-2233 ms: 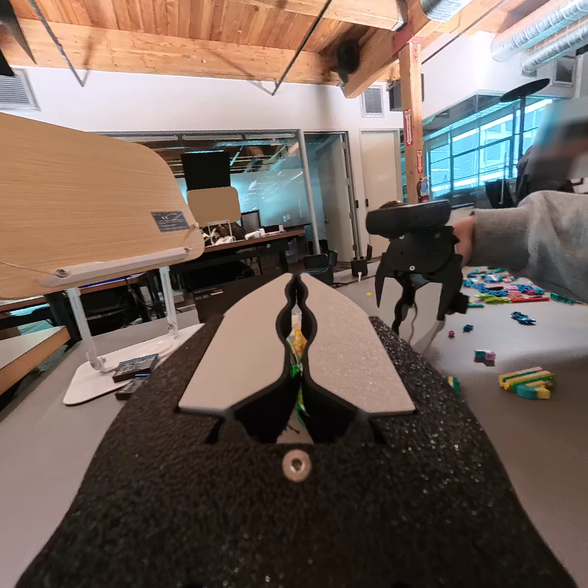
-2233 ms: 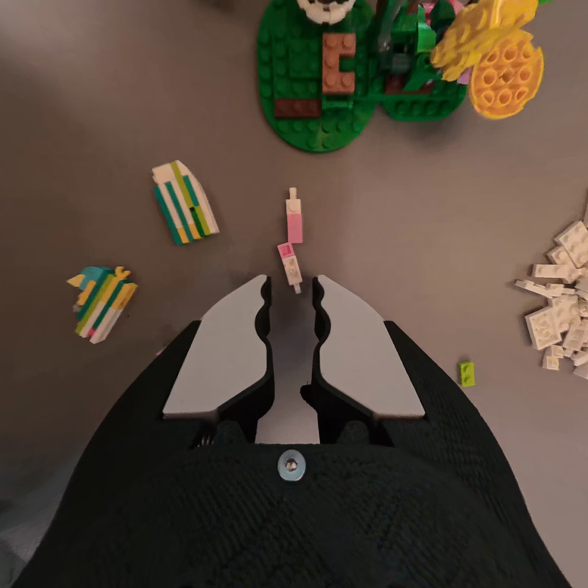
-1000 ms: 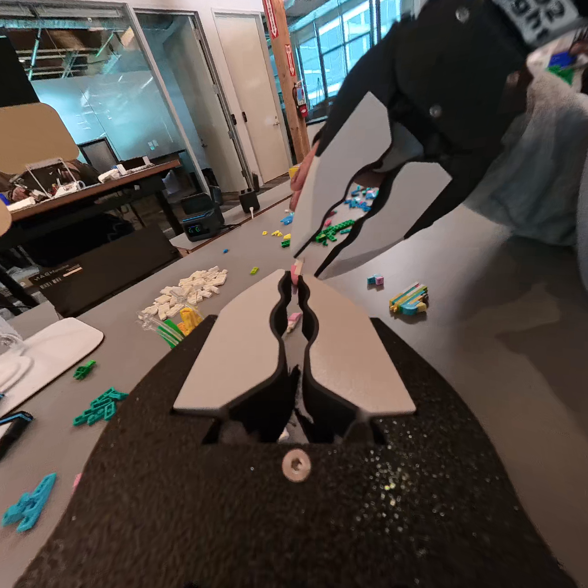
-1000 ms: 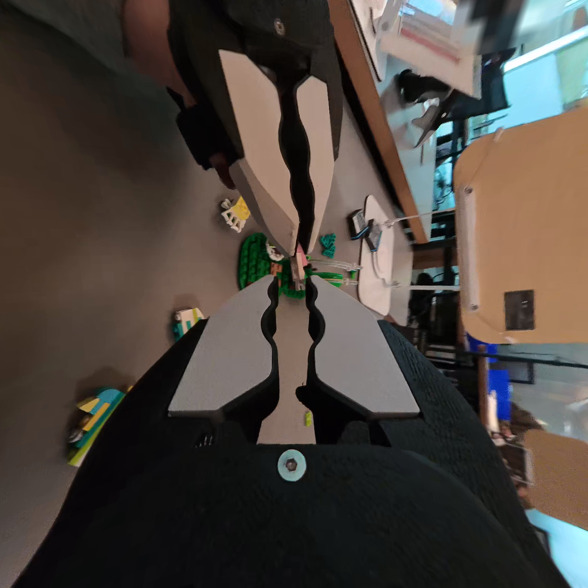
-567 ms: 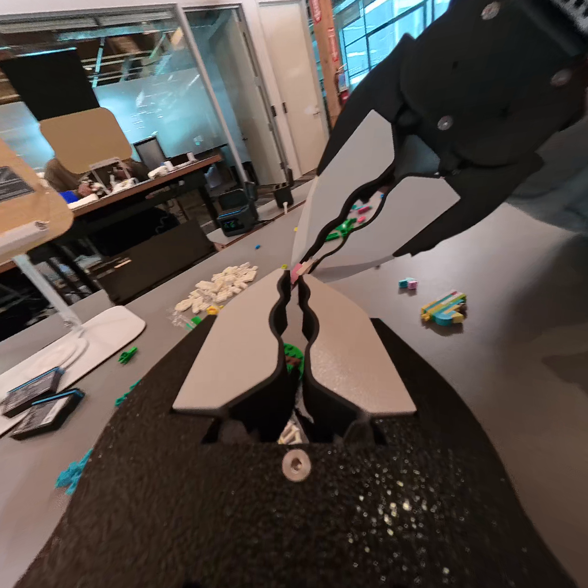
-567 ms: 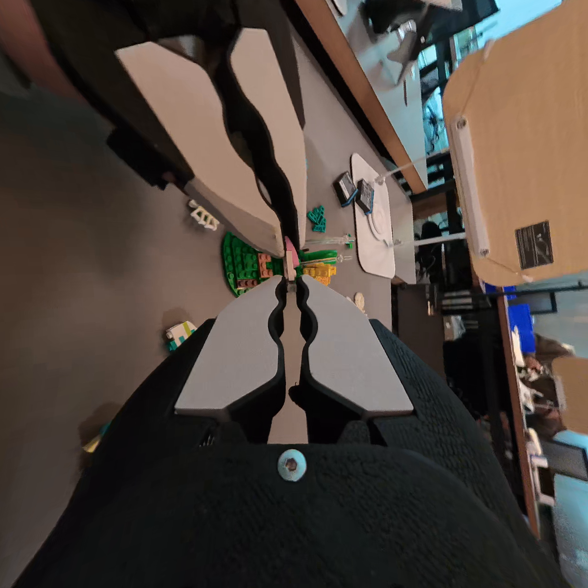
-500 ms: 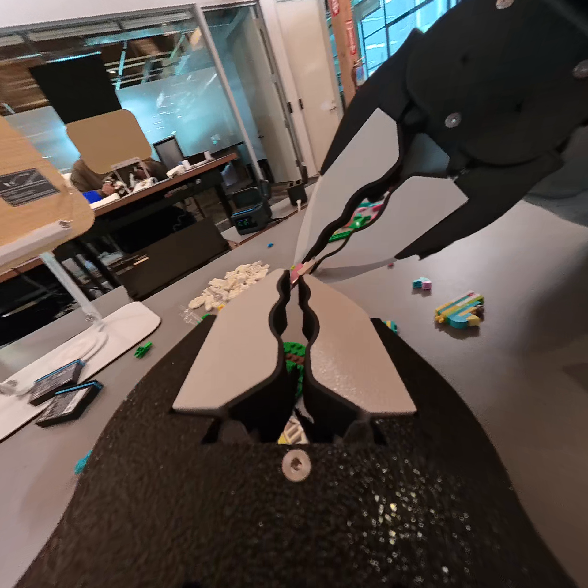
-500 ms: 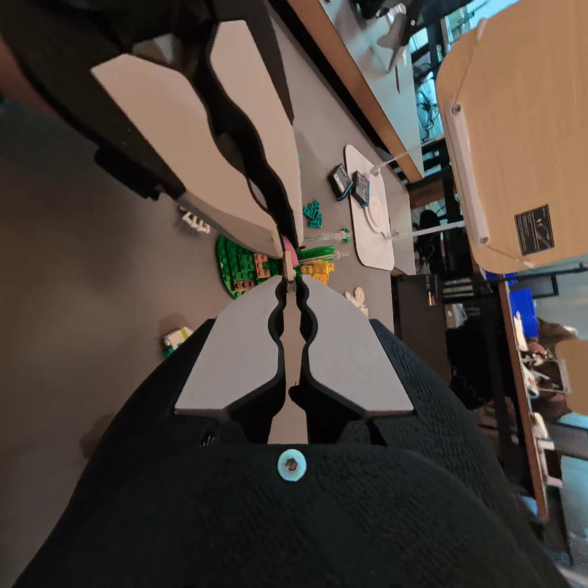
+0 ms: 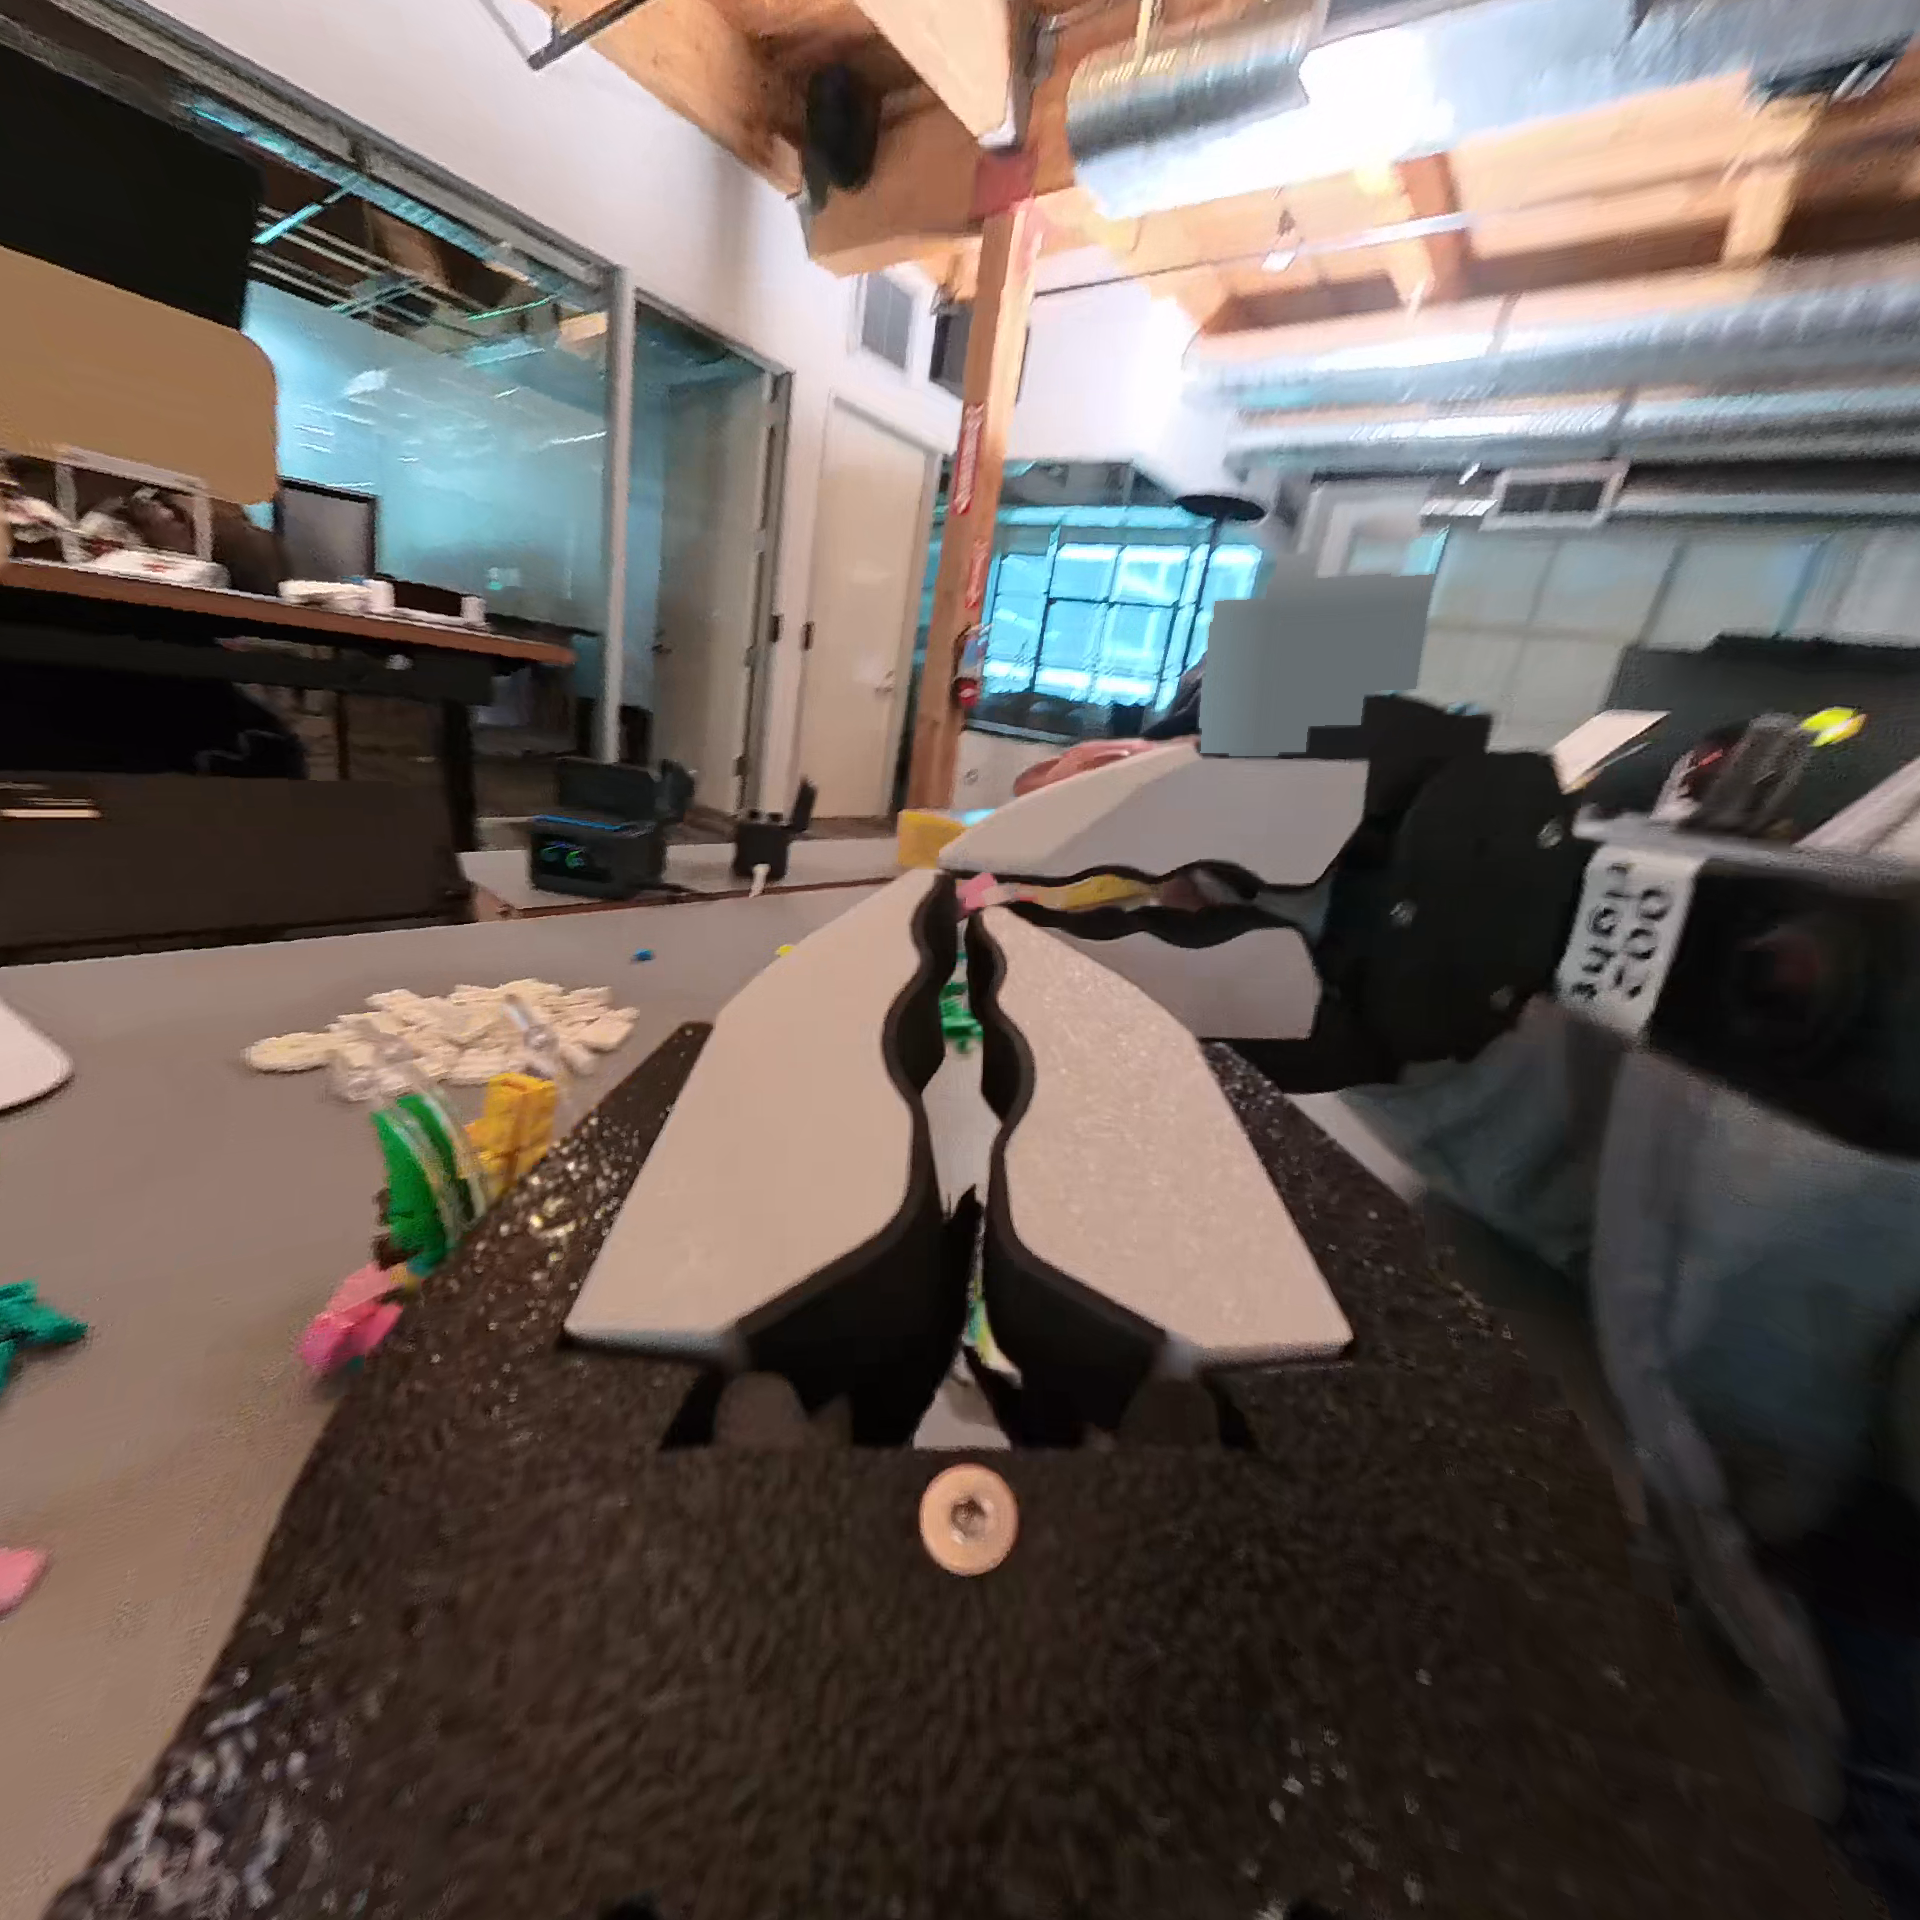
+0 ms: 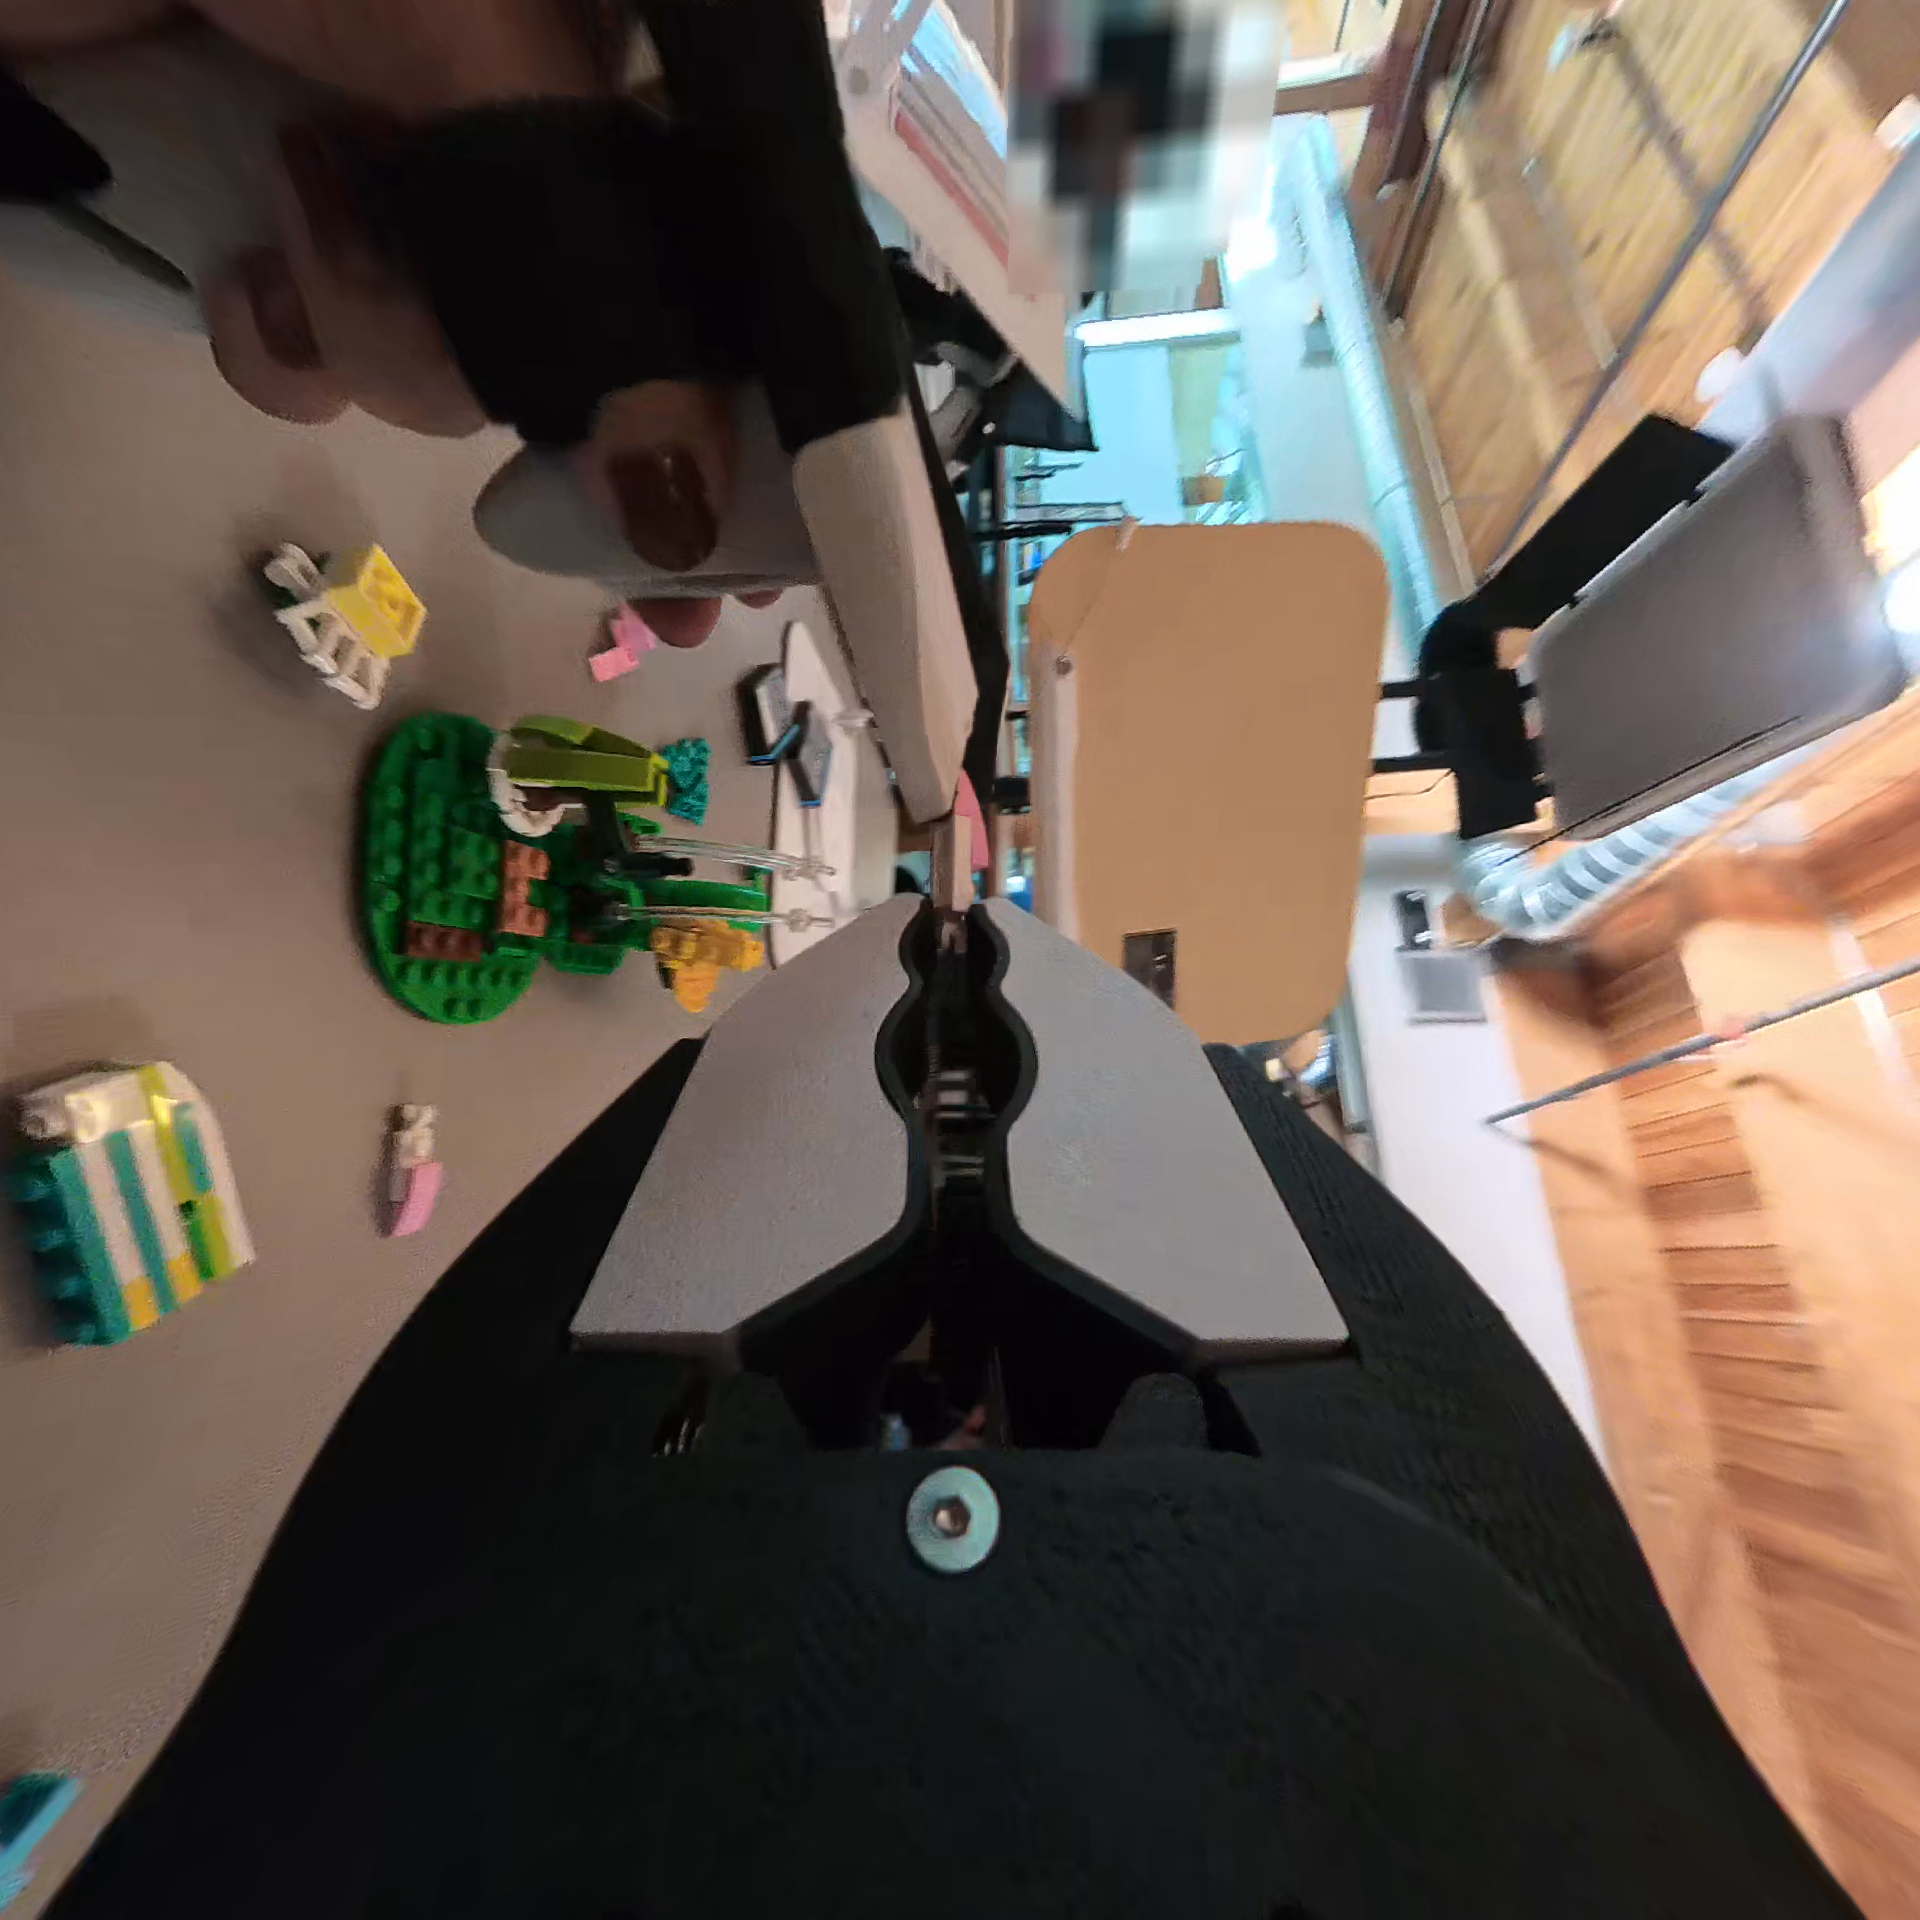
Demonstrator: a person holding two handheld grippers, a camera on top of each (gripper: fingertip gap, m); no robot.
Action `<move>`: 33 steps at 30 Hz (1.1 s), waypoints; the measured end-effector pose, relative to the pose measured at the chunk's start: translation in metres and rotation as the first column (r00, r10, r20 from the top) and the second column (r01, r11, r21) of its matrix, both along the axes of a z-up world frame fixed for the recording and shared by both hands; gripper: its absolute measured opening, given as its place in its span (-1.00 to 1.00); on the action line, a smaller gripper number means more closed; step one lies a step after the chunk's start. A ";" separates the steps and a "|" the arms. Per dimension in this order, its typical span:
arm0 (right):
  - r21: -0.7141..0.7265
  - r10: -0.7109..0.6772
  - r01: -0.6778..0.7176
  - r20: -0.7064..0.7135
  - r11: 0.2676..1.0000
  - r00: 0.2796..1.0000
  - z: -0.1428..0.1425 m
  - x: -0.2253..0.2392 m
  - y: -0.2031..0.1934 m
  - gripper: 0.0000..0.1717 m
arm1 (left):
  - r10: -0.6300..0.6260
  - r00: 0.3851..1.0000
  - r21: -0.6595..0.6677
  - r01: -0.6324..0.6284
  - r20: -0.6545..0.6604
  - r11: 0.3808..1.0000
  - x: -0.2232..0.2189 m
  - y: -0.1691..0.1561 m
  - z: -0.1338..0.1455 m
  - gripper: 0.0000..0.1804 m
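Small pink-and-white brick piece (image 10: pixel 954 847), pinched tip-to-tip between closed left gripper (image 9: pixel 958 914) and closed right gripper (image 10: pixel 951 914): keep both squeezes steady and aligned

The left gripper (image 9: pixel 961 906) points across a grey table (image 9: pixel 187 1195), its fingers nearly together, tips pinching a small pink brick (image 9: pixel 980 891). The right gripper (image 9: pixel 961 883) reaches in from the right, lying sideways, its tips closed on the same brick. Left of the fingers stand a green and yellow brick model (image 9: pixel 457 1143), a heap of white bricks (image 9: pixel 447 1029) behind it, and loose pink bricks (image 9: pixel 348 1325) nearer the camera.
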State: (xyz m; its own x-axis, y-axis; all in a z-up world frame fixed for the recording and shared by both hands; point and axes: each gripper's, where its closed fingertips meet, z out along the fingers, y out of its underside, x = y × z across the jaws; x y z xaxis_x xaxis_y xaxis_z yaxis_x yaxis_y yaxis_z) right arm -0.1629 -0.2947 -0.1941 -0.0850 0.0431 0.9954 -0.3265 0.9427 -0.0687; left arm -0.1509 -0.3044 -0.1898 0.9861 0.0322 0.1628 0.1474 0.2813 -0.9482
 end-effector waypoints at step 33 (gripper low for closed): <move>0.159 0.170 -0.176 0.048 0.971 0.984 -0.007 0.023 -0.002 -0.94 | -0.272 0.957 -0.057 0.279 0.102 0.959 0.028 0.009 -0.010 -0.91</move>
State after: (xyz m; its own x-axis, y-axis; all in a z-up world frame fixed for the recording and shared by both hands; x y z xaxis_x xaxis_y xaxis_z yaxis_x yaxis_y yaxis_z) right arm -0.1401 -0.2969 -0.2009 -0.1106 -0.1370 0.9844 -0.4859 0.8715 0.0667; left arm -0.1230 -0.2959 -0.1993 0.9390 -0.2240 0.2609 0.2979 0.1512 -0.9425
